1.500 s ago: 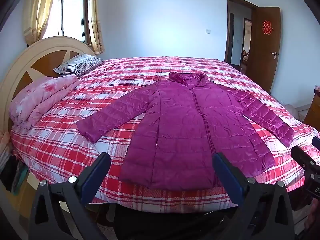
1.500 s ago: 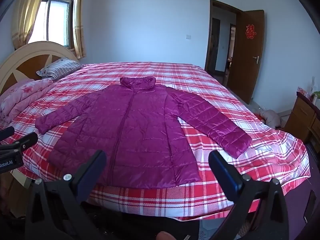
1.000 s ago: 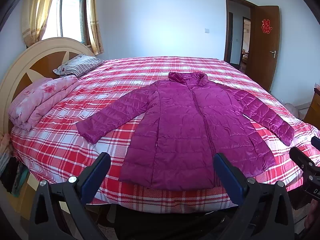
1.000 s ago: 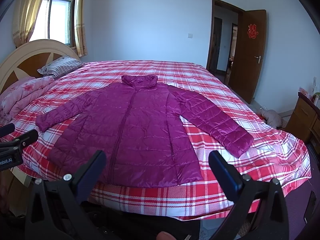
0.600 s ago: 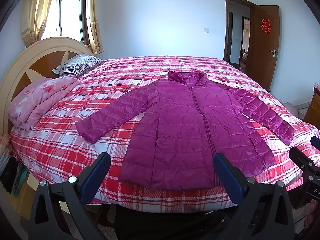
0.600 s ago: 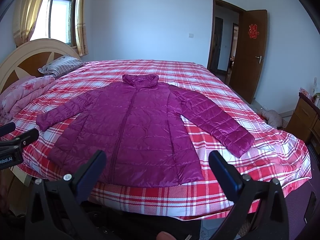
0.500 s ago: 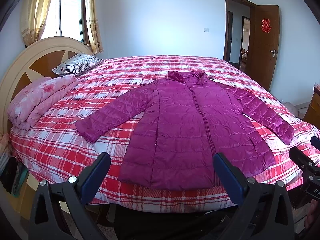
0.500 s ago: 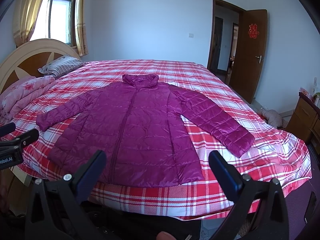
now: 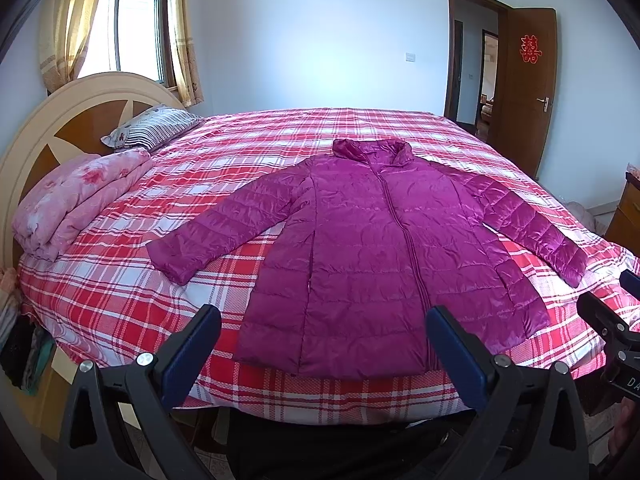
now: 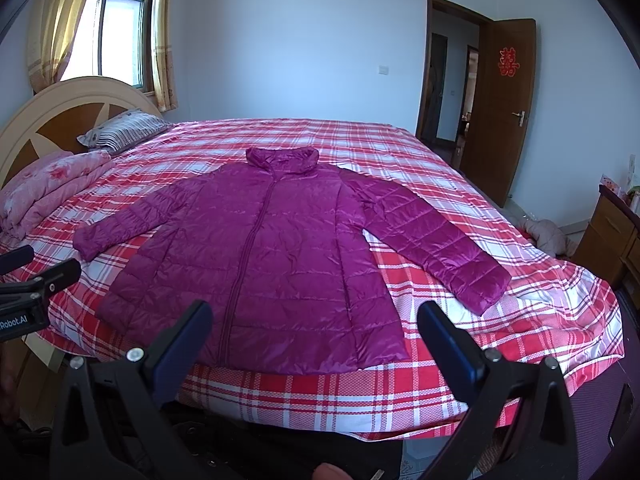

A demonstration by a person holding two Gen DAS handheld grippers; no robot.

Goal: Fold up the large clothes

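A magenta quilted puffer jacket (image 9: 372, 248) (image 10: 272, 264) lies flat and zipped on the red plaid bed (image 9: 120, 296) (image 10: 540, 312), collar away from me, both sleeves spread outward. My left gripper (image 9: 322, 334) hovers open in front of the hem at the bed's near edge, with nothing between its blue pads. My right gripper (image 10: 314, 328) is open too, just short of the hem, empty. Each gripper shows at the edge of the other's view.
A folded pink quilt (image 9: 76, 196) and a striped pillow (image 9: 154, 126) sit at the left by the round headboard (image 9: 60, 120). An open brown door (image 10: 500, 108) is at the right, a wooden cabinet (image 10: 616, 232) nearer. Clothes lie on the floor (image 10: 548, 236).
Both views have crept slightly forward and upward, so the jacket appears a little lower and nearer. Both grippers stay open and the jacket has not moved.
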